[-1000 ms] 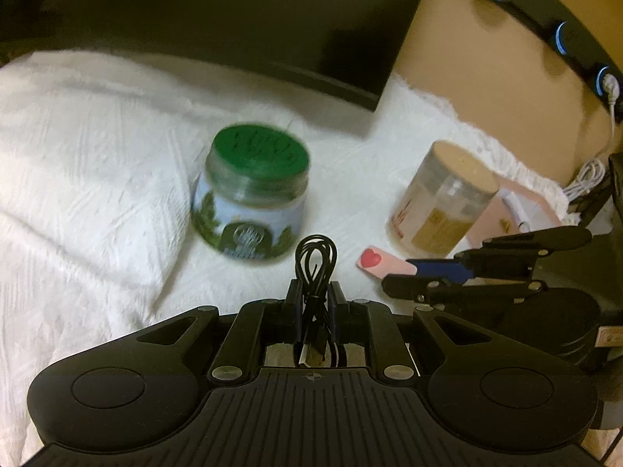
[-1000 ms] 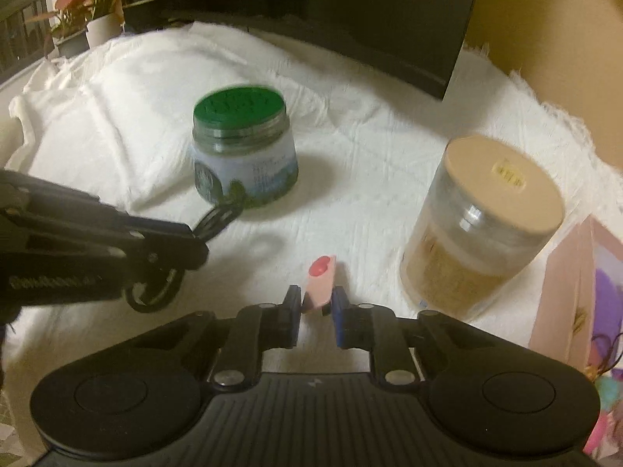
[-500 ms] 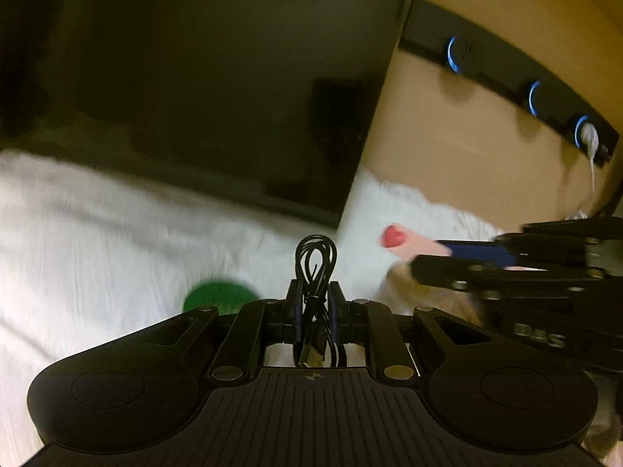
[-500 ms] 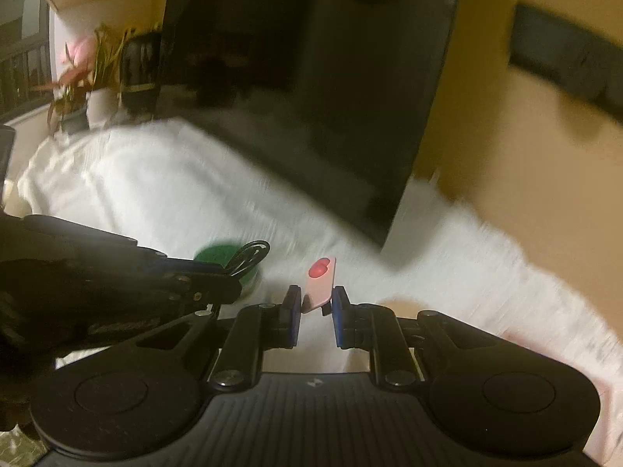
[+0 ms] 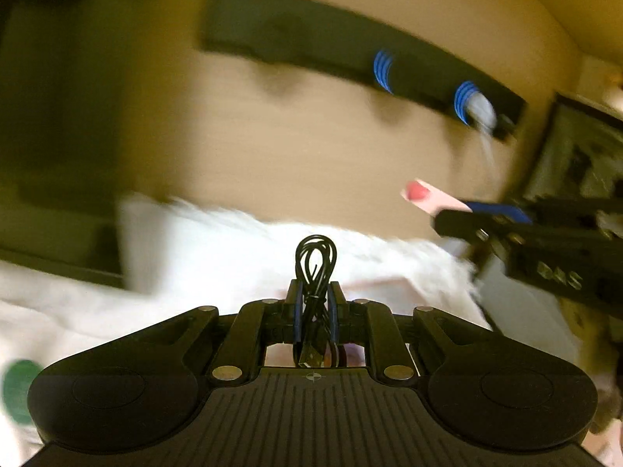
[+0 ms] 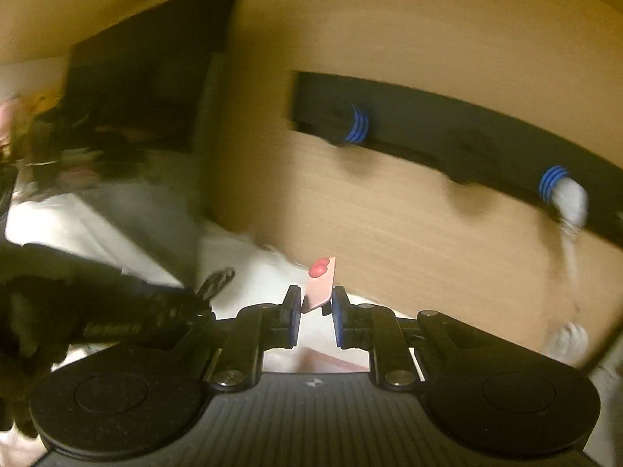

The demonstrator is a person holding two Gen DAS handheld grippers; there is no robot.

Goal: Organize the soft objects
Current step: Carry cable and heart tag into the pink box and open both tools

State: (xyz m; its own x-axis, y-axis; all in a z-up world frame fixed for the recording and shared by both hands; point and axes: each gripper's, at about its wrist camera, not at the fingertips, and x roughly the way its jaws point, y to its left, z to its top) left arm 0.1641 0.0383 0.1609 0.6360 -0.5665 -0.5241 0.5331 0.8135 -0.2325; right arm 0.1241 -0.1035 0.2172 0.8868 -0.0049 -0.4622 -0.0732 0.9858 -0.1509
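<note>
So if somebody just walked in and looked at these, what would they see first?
Probably the coiled black cable pinched upright in the left tongs, low in the middle of the left view. Next, the flat pink strip with a red heart gripped in the right tongs. Behind both, blurry blue-ringed knobs sit on a long black wall rail.

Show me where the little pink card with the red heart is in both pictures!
Left wrist view: the pink card is at the right, above the white cloth, sticking out of the right tongs.
Right wrist view: the same card stands in the lower middle, pinched between the tongs.
Shared landmark: the black wall strip with blue rings shows behind the card in both views.
</note>
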